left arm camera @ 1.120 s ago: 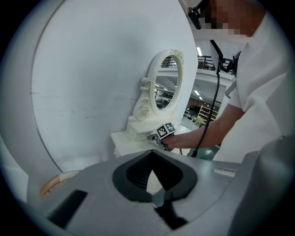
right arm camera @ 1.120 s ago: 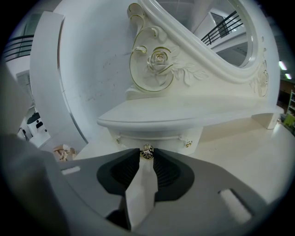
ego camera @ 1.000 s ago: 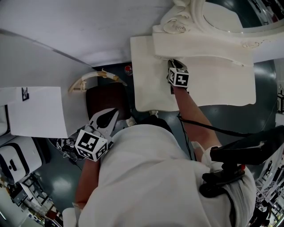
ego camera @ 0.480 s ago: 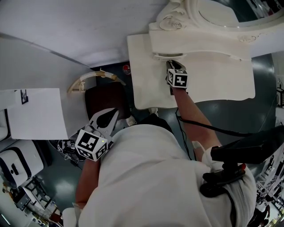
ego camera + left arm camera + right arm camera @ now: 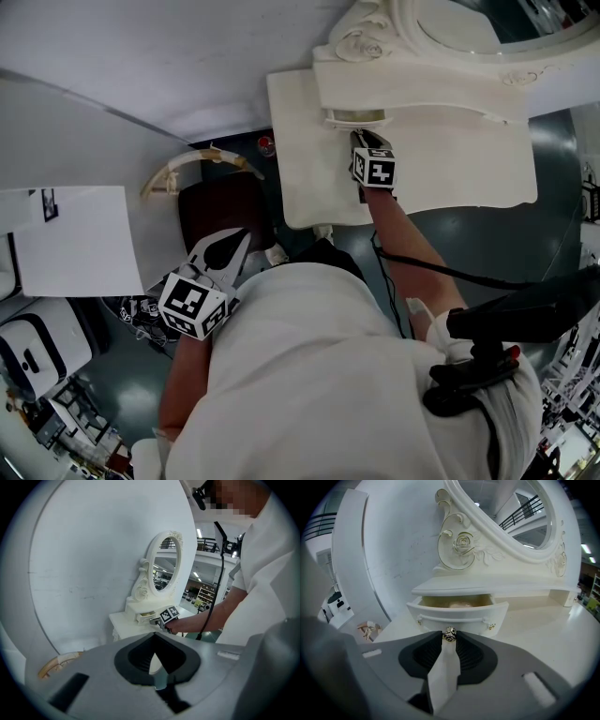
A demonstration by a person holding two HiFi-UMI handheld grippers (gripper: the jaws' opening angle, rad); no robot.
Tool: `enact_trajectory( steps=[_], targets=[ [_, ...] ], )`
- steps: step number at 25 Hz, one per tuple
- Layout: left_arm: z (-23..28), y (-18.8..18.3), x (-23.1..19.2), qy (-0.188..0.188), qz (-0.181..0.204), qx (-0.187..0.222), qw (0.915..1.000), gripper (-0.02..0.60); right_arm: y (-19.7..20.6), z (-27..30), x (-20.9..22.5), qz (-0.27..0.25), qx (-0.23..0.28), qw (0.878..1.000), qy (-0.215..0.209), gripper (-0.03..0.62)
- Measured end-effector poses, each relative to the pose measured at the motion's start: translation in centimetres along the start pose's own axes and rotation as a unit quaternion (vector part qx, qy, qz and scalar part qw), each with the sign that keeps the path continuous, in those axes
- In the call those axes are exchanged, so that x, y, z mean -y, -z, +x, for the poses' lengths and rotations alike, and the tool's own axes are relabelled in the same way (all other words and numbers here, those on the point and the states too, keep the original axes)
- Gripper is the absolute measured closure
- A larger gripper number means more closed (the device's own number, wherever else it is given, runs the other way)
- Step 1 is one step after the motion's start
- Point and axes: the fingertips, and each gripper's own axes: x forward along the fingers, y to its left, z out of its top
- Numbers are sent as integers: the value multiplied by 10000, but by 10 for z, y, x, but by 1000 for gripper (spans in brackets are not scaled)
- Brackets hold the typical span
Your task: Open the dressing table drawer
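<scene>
The white dressing table (image 5: 459, 169) fills the head view's top right. Its small drawer (image 5: 354, 116) sits under the mirror shelf, pulled partly out, with a pale inside showing (image 5: 457, 603). My right gripper (image 5: 360, 139) reaches to the drawer front and is shut on its small metal knob (image 5: 449, 634), which sits between the jaw tips (image 5: 449, 637). My left gripper (image 5: 245, 236) hangs by the person's left side, far from the table, jaws shut and holding nothing (image 5: 156, 633). From there I see the table (image 5: 126, 620) and the right gripper's marker cube (image 5: 169, 614).
An oval mirror (image 5: 478, 28) in an ornate white frame stands on the table. A dark brown stool (image 5: 225, 211) and a curved wicker piece (image 5: 192, 167) lie left of the table. A white board (image 5: 75, 234) stands at far left. A black cable (image 5: 441, 267) runs along the right arm.
The drawer has slid a little out from under the shelf, its inside now showing. My right gripper drew back slightly with the knob. The left gripper stayed still.
</scene>
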Motion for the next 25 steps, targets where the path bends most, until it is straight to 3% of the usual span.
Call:
enact_trajectory(
  steps=[25],
  targets=[
    [-10, 11, 9, 104, 37, 40, 9999, 580, 21, -22, -6, -50, -74, 10000, 33, 497]
  ],
)
